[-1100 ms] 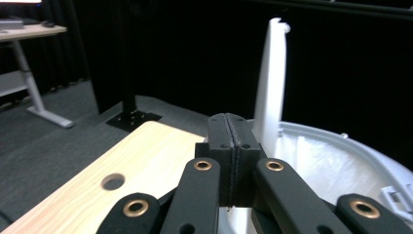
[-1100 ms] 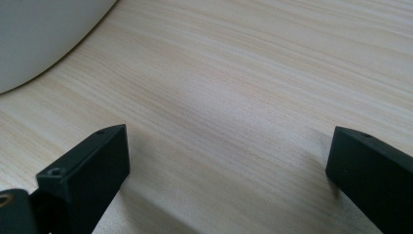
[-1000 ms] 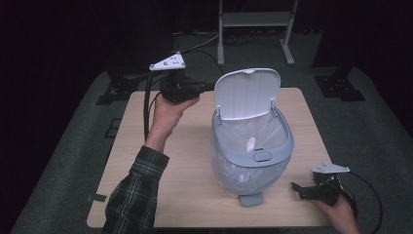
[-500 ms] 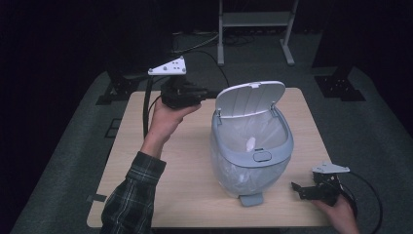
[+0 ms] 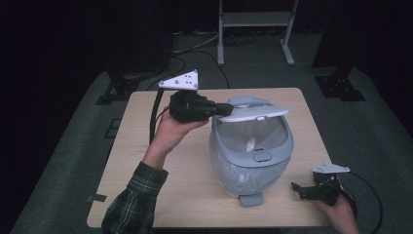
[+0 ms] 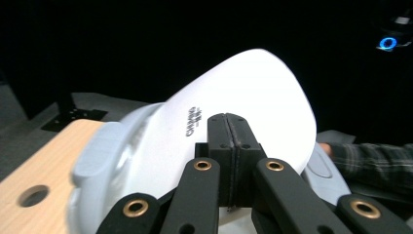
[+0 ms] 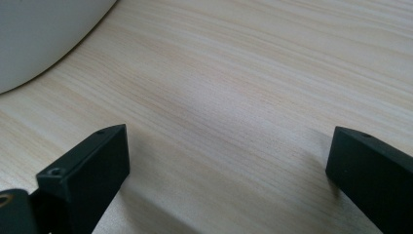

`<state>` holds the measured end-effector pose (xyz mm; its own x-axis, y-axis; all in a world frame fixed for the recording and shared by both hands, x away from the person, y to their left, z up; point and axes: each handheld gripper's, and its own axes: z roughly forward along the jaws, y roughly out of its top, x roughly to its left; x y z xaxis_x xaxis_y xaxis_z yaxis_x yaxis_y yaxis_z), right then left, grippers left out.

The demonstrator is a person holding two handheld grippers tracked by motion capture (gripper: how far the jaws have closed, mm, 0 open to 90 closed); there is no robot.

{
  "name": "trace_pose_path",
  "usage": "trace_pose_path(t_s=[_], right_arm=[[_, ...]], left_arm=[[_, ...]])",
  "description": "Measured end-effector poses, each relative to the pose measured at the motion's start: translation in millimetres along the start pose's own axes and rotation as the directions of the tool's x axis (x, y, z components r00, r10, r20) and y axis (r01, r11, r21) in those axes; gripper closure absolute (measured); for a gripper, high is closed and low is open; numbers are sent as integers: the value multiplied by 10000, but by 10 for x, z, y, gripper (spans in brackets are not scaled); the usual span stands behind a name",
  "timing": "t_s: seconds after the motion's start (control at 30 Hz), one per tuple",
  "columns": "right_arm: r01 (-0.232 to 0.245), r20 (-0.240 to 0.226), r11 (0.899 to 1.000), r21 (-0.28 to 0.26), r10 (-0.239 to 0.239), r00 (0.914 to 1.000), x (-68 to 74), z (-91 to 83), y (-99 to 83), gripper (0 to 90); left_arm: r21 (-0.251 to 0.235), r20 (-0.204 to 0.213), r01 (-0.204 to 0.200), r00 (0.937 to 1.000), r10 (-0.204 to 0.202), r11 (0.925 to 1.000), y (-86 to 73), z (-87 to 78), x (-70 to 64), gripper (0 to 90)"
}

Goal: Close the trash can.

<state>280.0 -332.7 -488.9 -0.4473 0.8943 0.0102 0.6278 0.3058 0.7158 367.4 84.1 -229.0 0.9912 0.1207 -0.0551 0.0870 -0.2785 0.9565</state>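
While the right gripper point(image 5: 304, 189) rests low on the table point(image 5: 146, 161) at the near right corner, its jaws stand wide apart over bare wood and hold nothing; it lies well apart from the work, to the near right of the bin point(image 5: 251, 161). Nearer the middle, the bin stands upright on the table with its foot pedal point(image 5: 250, 199) toward the person and a clear liner inside. Farther back, the left gripper point(image 5: 216, 109) has its jaws pressed together, nothing between them, and their closed tips bear on the upper face of the white lid point(image 5: 253, 113), near the lid's left rear edge; the left gripper view shows the tips point(image 6: 228, 127) flat against the lid's curved top. The lid hangs almost level, hinged at the far side, its free edge toward the person and just above the rim. Judgement: closing turns on a downward press from the left side, and the left gripper is the nearer one.
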Motion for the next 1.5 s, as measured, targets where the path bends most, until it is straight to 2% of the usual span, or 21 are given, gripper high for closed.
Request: trace_pose_path(t_s=[0.27, 0.9, 1.5], right_arm=[[-6, -2, 10000, 1, 6, 10000, 0, 0, 0, 11], [-19, -7, 10000, 10, 19, 10000, 2, -1, 0, 11], [-22, -5, 10000, 12, 22, 10000, 2, -1, 0, 12]], left_arm=[[417, 310, -101, 9995, 88, 9991, -25, 158, -110, 897], [1160, 576, -295, 9981, 229, 9928, -6, 400, -270, 895], [1782, 668, -459, 9972, 345, 9829, 22, 573, -423, 896]])
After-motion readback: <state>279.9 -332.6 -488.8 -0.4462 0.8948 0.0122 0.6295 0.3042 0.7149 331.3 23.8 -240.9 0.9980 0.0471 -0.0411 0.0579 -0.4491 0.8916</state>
